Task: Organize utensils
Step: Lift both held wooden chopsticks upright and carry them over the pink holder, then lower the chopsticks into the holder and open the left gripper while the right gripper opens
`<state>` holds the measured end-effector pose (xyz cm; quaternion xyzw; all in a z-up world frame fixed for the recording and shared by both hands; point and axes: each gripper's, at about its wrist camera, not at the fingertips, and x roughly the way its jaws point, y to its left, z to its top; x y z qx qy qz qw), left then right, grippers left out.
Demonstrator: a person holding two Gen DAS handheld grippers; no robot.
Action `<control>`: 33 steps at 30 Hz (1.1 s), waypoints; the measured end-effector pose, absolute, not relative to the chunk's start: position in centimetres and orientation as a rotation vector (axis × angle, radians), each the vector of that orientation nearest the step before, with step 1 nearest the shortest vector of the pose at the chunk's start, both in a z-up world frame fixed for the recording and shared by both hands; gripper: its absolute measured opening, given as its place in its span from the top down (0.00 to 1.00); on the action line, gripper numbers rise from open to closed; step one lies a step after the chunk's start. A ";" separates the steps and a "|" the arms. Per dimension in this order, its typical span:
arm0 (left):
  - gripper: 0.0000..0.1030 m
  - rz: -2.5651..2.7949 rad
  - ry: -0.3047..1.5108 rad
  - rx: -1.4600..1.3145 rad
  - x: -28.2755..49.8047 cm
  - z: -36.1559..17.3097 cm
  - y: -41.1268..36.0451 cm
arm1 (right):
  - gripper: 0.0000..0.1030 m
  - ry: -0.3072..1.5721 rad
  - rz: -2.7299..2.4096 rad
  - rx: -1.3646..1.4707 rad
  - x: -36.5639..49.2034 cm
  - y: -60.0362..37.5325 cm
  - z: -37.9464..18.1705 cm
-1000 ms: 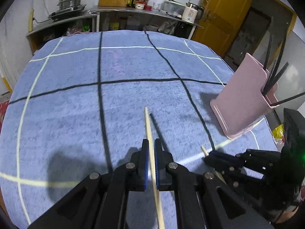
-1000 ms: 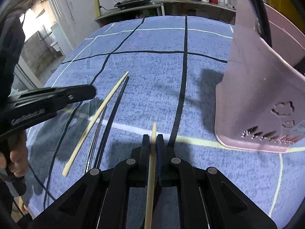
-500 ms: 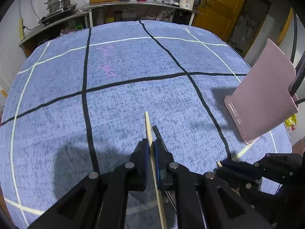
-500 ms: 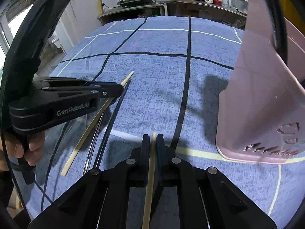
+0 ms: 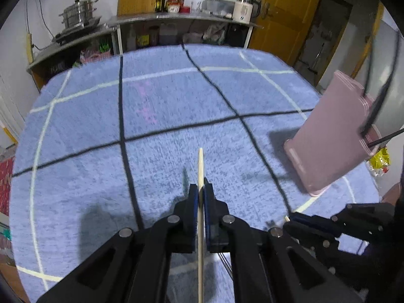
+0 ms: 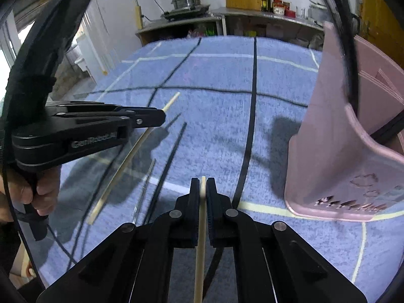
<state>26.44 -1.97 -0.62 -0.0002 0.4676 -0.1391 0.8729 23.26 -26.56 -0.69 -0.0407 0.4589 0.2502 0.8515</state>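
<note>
Left wrist view: the left tongs (image 5: 199, 194) are clamped on a pale chopstick (image 5: 200, 166), its tip lifted off the blue table (image 5: 176, 106), with the pink holder (image 5: 330, 136) well to its right. Swing it tip-first toward the holder, keeping the grip firm.

Right wrist view: the right tongs (image 6: 203, 189) are clamped on a second chopstick (image 6: 200, 240), just left of the holder (image 6: 335, 151). Black chopsticks (image 6: 166, 166) lie on the table, farther left of the holder.

Wood in my tongs, cloth under them

My pale chopstick (image 5: 200, 166) looks like bare matt wood; the blue tablecloth (image 5: 176, 106) is nubbly woven cloth; the pink holder (image 6: 335, 156) is smooth, faintly glossy plastic; my black grippers look like matt plastic.
</note>
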 end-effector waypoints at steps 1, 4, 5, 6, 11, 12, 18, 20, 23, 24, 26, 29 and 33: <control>0.95 -0.292 0.963 0.002 26.1 0.1 -1.8 | 0.95 0.950 0.528 -0.079 23.0 -26.7 0.0; 0.95 -0.299 0.911 0.007 25.0 2.6 -1.1 | 0.95 0.900 0.530 -0.069 22.4 -27.2 2.1; 0.95 -0.300 0.895 0.009 24.6 3.5 -0.9 | 0.95 0.887 0.530 -0.067 22.2 -27.4 2.7; 0.95 -0.300 0.876 0.008 24.1 4.5 -0.6 | 0.95 0.871 0.530 -0.065 21.9 -27.5 3.4; 0.95 -0.304 0.805 -0.004 22.0 8.1 0.6 | 0.95 0.795 0.525 -0.053 20.3 -28.7 6.7; 0.95 -0.308 0.790 -0.008 21.5 8.9 0.7 | 0.95 0.782 0.523 -0.052 20.2 -28.8 7.2; 0.95 -0.322 0.731 -0.008 18.8 11.8 1.1 | 0.95 0.707 0.510 -0.045 18.1 -29.6 10.0; 0.95 -0.326 0.723 -0.005 18.3 12.4 0.8 | 0.95 0.685 0.504 -0.038 17.6 -30.0 10.8; 0.95 -0.335 0.709 -0.001 17.6 13.2 0.2 | 0.95 0.660 0.498 -0.032 17.1 -30.7 11.6; 0.95 -0.340 0.706 -0.003 17.5 13.4 0.1 | 0.95 0.650 0.495 -0.029 16.8 -31.0 11.9; 0.95 -0.354 0.700 -0.009 16.9 13.9 -0.4 | 0.95 0.637 0.490 -0.022 16.4 -31.5 12.3; 0.95 -0.375 0.702 -0.025 16.3 14.2 -1.2 | 0.95 0.620 0.476 -0.013 16.0 -32.5 12.7; 0.95 -0.418 0.706 -0.035 15.8 14.6 -2.8 | 0.95 0.601 0.448 0.000 15.7 -34.2 13.5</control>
